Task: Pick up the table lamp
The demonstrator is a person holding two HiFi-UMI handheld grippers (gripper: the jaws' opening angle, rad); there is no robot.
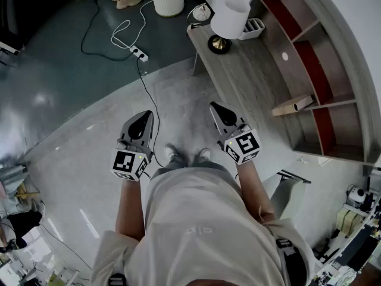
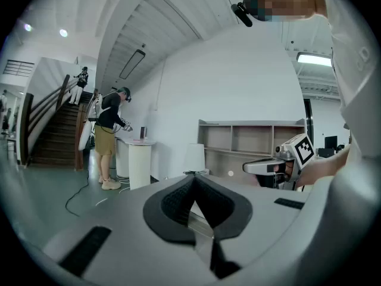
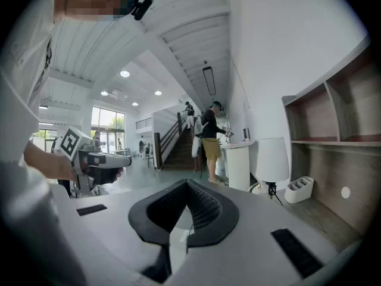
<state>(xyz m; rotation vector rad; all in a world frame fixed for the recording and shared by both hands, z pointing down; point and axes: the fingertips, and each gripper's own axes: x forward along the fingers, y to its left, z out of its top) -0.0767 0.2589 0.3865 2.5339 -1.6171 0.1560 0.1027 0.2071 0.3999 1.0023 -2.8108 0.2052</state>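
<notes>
Facing the long grey wood-grain desk [image 1: 256, 82], I see the table lamp [image 1: 231, 16] upright at its far end, ahead and to my right: smooth white drum shade, thin stem, round dark base (possibly metal). My right gripper [image 1: 216, 107] is nearer than my left gripper [image 1: 145, 115]. Both are pinched closed and empty.

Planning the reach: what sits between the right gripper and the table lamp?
Nothing: only bare floor and bare desk top separate the right gripper from the table lamp, clearest in the head view.
</notes>
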